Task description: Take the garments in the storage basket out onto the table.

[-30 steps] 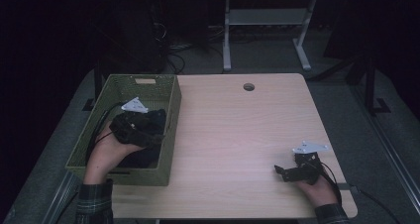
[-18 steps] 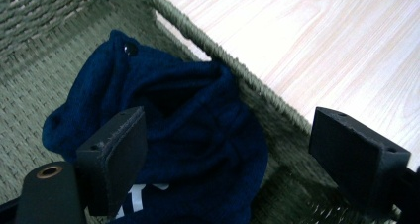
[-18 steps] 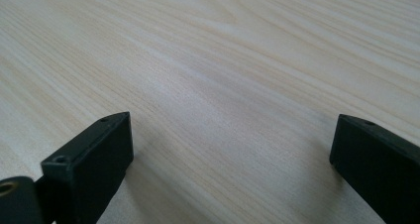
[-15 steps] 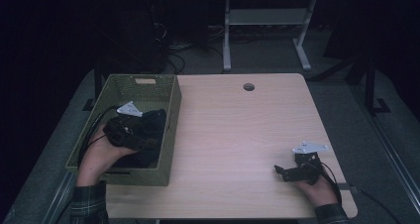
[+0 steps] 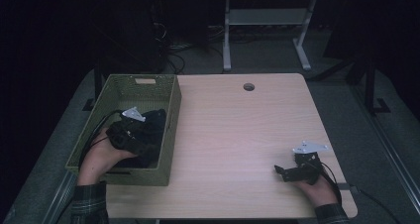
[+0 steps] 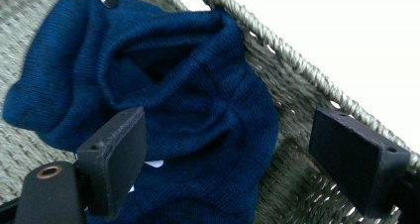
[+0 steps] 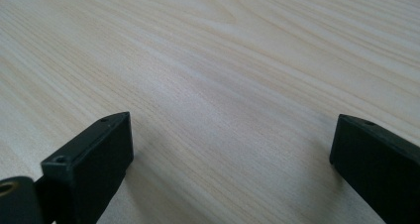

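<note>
The left tool (image 6: 228, 174) is sitting down inside the green woven basket (image 5: 171, 120), its jaws spread wide and gripping nothing yet. Between and beneath those jaws lies a dark blue knitted garment (image 6: 168, 100), bunched up on the basket floor and slumped against the basket's side wall nearest the bare desk (image 5: 237, 135). One jaw is pressing on or just above the knit; the other is standing beside the woven wall, clear of the cloth.

Compared with a second ago, the left hand (image 5: 99, 157) has been drawing back toward the near end of the basket, and the tool with it, so it is now hovering over the near part of the garment rather than the middle of the basket. The garment itself is lying in much the same place in the basket. That shift suggests the person is lining up a bite on the cloth, probably to lift it out onto the desk; the grasp is not yet made.

The right tool (image 5: 292, 172) is resting on the desk, well apart from the basket, near the desk's front right corner, where it has stayed all along. In the right gripper view its jaws are also wide open over bare wood, holding nothing. It seems to be waiting until the garment comes out.
</note>
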Tool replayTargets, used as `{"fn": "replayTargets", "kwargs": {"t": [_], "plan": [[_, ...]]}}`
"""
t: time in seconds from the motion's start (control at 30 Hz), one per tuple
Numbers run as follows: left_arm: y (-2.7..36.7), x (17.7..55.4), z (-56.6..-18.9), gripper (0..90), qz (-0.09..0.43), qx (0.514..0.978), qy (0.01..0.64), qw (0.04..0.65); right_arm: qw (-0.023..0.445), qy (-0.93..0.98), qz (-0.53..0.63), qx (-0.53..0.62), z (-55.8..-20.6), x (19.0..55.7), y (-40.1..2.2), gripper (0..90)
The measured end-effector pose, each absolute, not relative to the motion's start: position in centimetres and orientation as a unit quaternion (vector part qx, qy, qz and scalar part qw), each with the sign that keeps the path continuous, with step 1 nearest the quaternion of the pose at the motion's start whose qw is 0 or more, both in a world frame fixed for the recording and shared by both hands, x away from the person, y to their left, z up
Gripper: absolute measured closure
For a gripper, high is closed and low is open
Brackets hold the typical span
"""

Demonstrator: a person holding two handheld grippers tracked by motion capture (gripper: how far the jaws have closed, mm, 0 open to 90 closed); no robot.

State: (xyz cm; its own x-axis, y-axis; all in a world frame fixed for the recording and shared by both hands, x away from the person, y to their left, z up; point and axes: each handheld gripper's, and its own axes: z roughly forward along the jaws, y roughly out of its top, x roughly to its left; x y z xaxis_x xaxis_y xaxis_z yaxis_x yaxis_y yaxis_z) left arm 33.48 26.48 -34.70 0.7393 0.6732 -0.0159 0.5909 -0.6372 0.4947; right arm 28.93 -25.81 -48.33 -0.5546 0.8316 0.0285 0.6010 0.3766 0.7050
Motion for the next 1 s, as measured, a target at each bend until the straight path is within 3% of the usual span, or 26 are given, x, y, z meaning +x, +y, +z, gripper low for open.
{"fn": "replayTargets", "kwargs": {"t": [1.0], "plan": [[25.8, 34.8, -38.2, 14.5, 0.064, 0.919, 0.350, 0.170, 0.169, 0.813, 0.343, 0.440, -48.3, 28.9, -25.8, 2.7]]}}
